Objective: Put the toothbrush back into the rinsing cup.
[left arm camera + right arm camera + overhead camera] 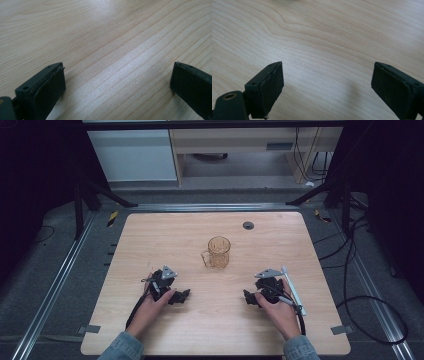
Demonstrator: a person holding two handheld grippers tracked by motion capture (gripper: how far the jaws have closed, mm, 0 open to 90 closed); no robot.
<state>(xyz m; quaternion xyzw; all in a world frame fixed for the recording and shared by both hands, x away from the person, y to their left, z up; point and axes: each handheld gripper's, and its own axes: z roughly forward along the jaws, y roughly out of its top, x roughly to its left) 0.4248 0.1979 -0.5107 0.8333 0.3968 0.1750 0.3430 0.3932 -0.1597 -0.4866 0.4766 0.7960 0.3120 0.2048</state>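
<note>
A clear amber measuring cup point(218, 252) with a handle on its left stands upright near the middle of the wooden table point(150, 235). My left gripper point(181, 296) rests low on the table at the front left, held by a hand, its jaws pointing right. My right gripper point(251, 298) rests at the front right, jaws pointing left. In the left gripper view the left gripper point(117, 72) stands open over bare wood. The right gripper point(327, 75) is likewise open with nothing between its black pads. Both sit well short of the cup.
A small dark round grommet point(248, 225) is set into the table near its far edge. Black cables point(370, 305) trail on the floor to the right. Tripod legs point(100, 195) stand beyond the far corners. A white cabinet point(132, 152) is behind.
</note>
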